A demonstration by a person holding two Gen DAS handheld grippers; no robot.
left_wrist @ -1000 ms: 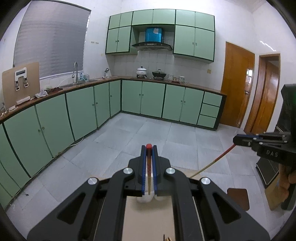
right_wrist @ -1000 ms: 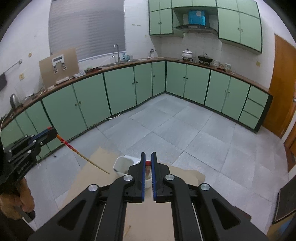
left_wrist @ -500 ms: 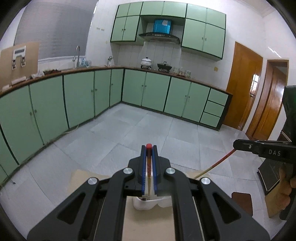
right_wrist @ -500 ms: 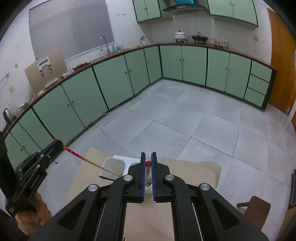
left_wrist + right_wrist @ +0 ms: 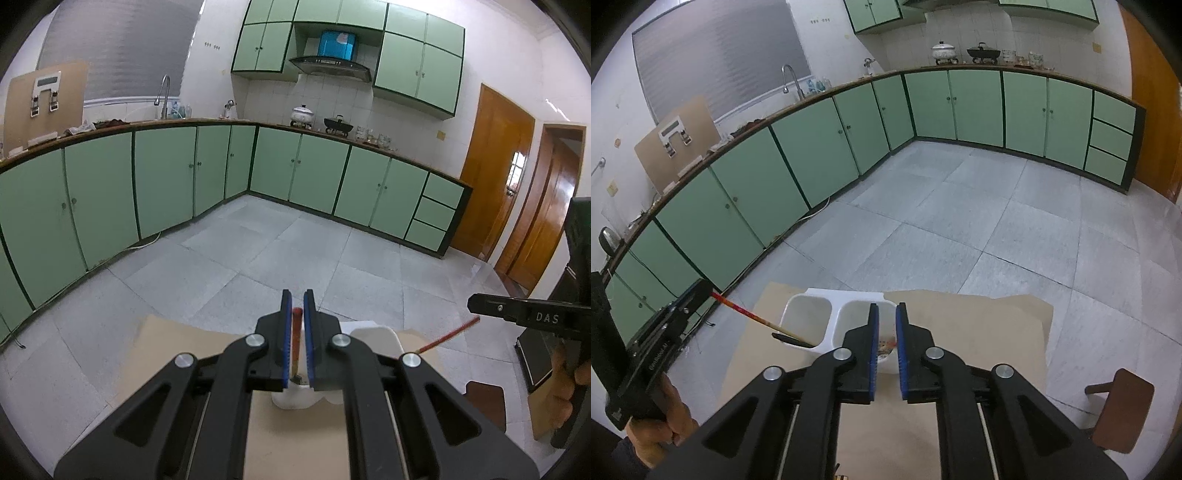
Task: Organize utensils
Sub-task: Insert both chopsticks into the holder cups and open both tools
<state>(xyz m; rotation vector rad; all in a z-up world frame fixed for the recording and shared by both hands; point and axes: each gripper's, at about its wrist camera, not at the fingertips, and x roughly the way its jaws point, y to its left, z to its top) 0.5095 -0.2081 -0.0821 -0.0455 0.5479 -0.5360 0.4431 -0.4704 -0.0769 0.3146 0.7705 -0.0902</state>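
A white two-compartment utensil holder [image 5: 827, 317] stands at the far end of a cardboard-covered table [image 5: 979, 332]; it also shows in the left wrist view [image 5: 373, 339]. My left gripper [image 5: 297, 332] is shut on a red-tipped chopstick [image 5: 296, 339] whose lower end dips into the holder's left compartment [image 5: 764, 320]. My right gripper [image 5: 885, 339] stands slightly parted over the right compartment; a red-patterned chopstick [image 5: 888, 343] lies between its pads, and whether it is gripped is unclear. From the left wrist view that chopstick [image 5: 448, 335] slants down from the right gripper [image 5: 476, 308].
A dark utensil handle [image 5: 788, 339] rests in the holder's left compartment. A brown wooden stool [image 5: 1123, 410] stands right of the table. Green cabinets [image 5: 166, 177] line the far walls across a grey tiled floor [image 5: 960, 229].
Both grippers have tilted down and come over the holder. Both chopsticks have sunk lower into it. The right jaws have parted slightly.
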